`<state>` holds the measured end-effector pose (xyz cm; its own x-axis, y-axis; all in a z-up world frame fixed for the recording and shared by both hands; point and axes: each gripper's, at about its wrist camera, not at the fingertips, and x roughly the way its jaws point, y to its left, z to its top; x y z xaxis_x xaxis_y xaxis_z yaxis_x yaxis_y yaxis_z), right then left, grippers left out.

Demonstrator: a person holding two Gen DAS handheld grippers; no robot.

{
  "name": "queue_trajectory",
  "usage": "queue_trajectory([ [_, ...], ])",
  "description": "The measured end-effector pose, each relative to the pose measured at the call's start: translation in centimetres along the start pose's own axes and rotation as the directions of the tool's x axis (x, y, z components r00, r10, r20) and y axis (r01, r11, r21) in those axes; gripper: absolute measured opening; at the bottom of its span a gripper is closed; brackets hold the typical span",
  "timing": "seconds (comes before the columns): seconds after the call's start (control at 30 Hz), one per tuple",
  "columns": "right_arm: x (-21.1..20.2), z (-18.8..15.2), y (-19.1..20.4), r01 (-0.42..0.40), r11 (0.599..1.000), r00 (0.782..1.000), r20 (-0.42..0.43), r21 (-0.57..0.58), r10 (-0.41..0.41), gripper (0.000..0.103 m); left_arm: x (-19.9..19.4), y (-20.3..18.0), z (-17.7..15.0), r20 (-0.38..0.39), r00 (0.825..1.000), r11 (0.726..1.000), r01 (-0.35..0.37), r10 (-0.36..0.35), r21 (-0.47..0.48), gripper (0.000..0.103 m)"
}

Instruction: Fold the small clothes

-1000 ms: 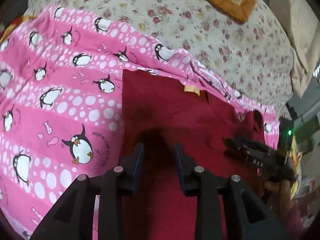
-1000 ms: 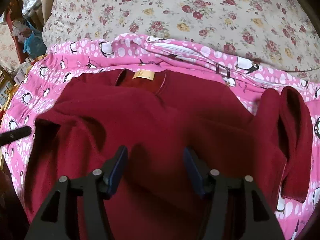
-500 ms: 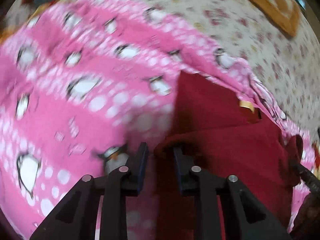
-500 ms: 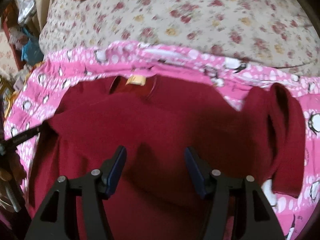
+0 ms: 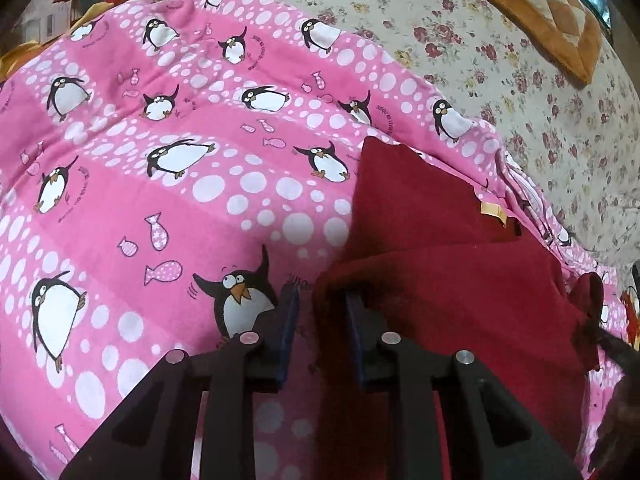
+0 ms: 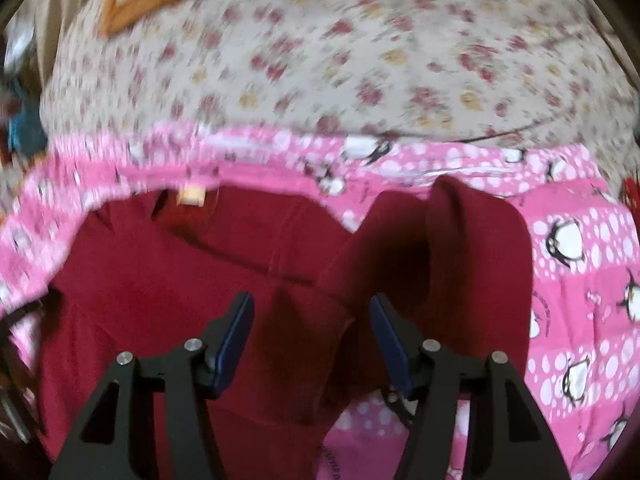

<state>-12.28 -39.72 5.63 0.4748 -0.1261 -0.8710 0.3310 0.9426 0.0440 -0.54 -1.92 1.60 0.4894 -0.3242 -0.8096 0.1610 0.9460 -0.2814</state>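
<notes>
A dark red top (image 5: 440, 280) with a yellow neck label (image 5: 493, 212) lies on a pink penguin blanket (image 5: 160, 184), partly folded over itself. My left gripper (image 5: 322, 312) stands open at the garment's left folded edge, with a bit of red cloth between its pads but not pinched. In the right wrist view the red top (image 6: 160, 280) fills the middle, its right sleeve (image 6: 480, 248) bunched up on the right. My right gripper (image 6: 312, 320) is open above the red cloth near the sleeve.
The pink blanket (image 6: 580, 280) lies on a bed with a floral cream cover (image 5: 500, 40). An orange checked cushion (image 5: 540, 4) sits at the far side. Clutter shows past the bed's left edge (image 6: 20, 128).
My left gripper moved left from the middle of the garment to its left edge. My right gripper shifted right toward the bunched sleeve; its view is now blurred by motion.
</notes>
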Motion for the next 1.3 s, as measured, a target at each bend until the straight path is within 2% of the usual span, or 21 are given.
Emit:
queue_trajectory([
  [0.03, 0.7, -0.2, 0.4, 0.030, 0.999, 0.999, -0.025, -0.022, -0.031, 0.041, 0.0, 0.0, 0.0, 0.000, 1.000, 1.000, 0.003, -0.003, -0.002, 0.004],
  [0.07, 1.2, -0.4, 0.7, 0.062, 0.997, 0.997, -0.035, -0.044, -0.064, 0.035, 0.0, 0.1, 0.0, 0.000, 1.000, 1.000, 0.005, -0.005, -0.004, 0.004],
  [0.13, 1.1, -0.7, 0.5, 0.050, 0.998, 0.998, -0.027, -0.042, -0.051, 0.016, 0.0, 0.1, 0.0, 0.000, 1.000, 1.000, 0.006, -0.006, -0.005, 0.004],
  [0.17, 0.7, -0.7, 0.4, 0.038, 0.999, 0.999, -0.018, -0.033, -0.038, 0.012, 0.0, 0.1, 0.0, 0.000, 1.000, 1.000, 0.007, -0.007, -0.007, 0.004],
  [0.3, -2.4, -0.8, 0.0, 0.033, 0.999, 0.998, 0.057, -0.031, -0.031, 0.010, 0.0, 0.1, 0.1, -0.006, 1.000, 1.000, 0.016, -0.016, -0.023, 0.006],
  [0.47, -0.6, -2.6, -1.1, 0.073, 0.997, 0.995, -0.063, -0.030, -0.075, 0.008, -0.1, 0.3, 0.2, -0.017, 1.000, 0.999, 0.024, -0.024, -0.036, 0.008],
  [0.57, -1.3, -2.6, -1.0, 0.064, 0.998, 0.996, -0.056, -0.031, -0.065, 0.008, -1.2, 0.4, 0.1, -0.032, 0.999, 0.999, 0.020, -0.022, -0.044, 0.009],
  [0.63, -2.5, -2.1, -1.0, 0.033, 0.999, 0.999, -0.022, -0.011, -0.034, 0.010, -1.9, 0.4, -0.1, -0.030, 1.000, 0.999, 0.001, -0.002, -0.041, 0.009],
  [0.67, -3.3, -1.4, -0.8, -0.004, 1.000, 1.000, 0.018, 0.012, 0.003, 0.016, -2.2, 0.4, -0.2, -0.023, 1.000, 0.999, -0.004, 0.003, -0.037, 0.009],
  [0.7, -3.9, -0.9, -0.4, -0.032, 0.999, 0.998, 0.048, 0.027, 0.031, 0.031, -2.4, 0.4, -0.3, -0.018, 1.000, 0.999, -0.006, 0.005, -0.036, 0.009],
  [0.73, -4.3, -0.4, 0.1, -0.058, 0.998, 0.996, 0.072, 0.037, 0.056, 0.053, -2.7, 0.3, -0.3, -0.010, 1.000, 0.999, -0.013, 0.012, -0.034, 0.009],
  [0.77, -4.5, 0.5, 1.1, -0.102, 0.994, 0.990, 0.097, 0.036, 0.098, 0.059, -3.0, 0.1, -0.3, 0.002, 1.000, 1.000, -0.015, 0.015, -0.025, 0.009],
  [0.87, -3.8, 3.1, 5.9, -0.251, 0.967, 0.962, 0.102, -0.045, 0.254, 0.060, -2.8, -0.4, -0.3, 0.012, 0.999, 0.999, -0.033, 0.033, 0.019, 0.009],
  [0.97, -1.4, 6.1, 12.8, -0.367, 0.912, 0.923, 0.047, -0.181, 0.381, 0.060, -1.7, -0.2, -0.2, -0.016, 0.999, 0.998, -0.044, 0.045, 0.034, 0.009],
  [1.03, 0.9, 7.4, 16.7, -0.362, 0.894, 0.926, 0.005, -0.263, 0.377, 0.060, -1.2, 0.1, -0.1, -0.026, 0.999, 0.999, -0.041, 0.041, 0.031, 0.010],
  [1.13, 4.7, 8.7, 20.2, -0.339, 0.884, 0.938, -0.049, -0.321, 0.342, 0.059, -1.0, 0.4, 0.2, -0.033, 0.999, 1.000, -0.019, 0.020, 0.021, 0.010],
  [1.2, 6.2, 8.6, 20.4, -0.330, 0.895, 0.943, -0.067, -0.299, 0.326, 0.060, -0.9, 0.6, 0.3, -0.040, 0.999, 1.000, -0.008, 0.008, 0.017, 0.010],
  [1.3, 7.0, 7.3, 19.3, -0.359, 0.903, 0.933, -0.082, -0.236, 0.350, 0.060, -1.1, 0.4, 0.6, -0.034, 0.999, 1.000, -0.001, 0.002, 0.022, 0.010],
])
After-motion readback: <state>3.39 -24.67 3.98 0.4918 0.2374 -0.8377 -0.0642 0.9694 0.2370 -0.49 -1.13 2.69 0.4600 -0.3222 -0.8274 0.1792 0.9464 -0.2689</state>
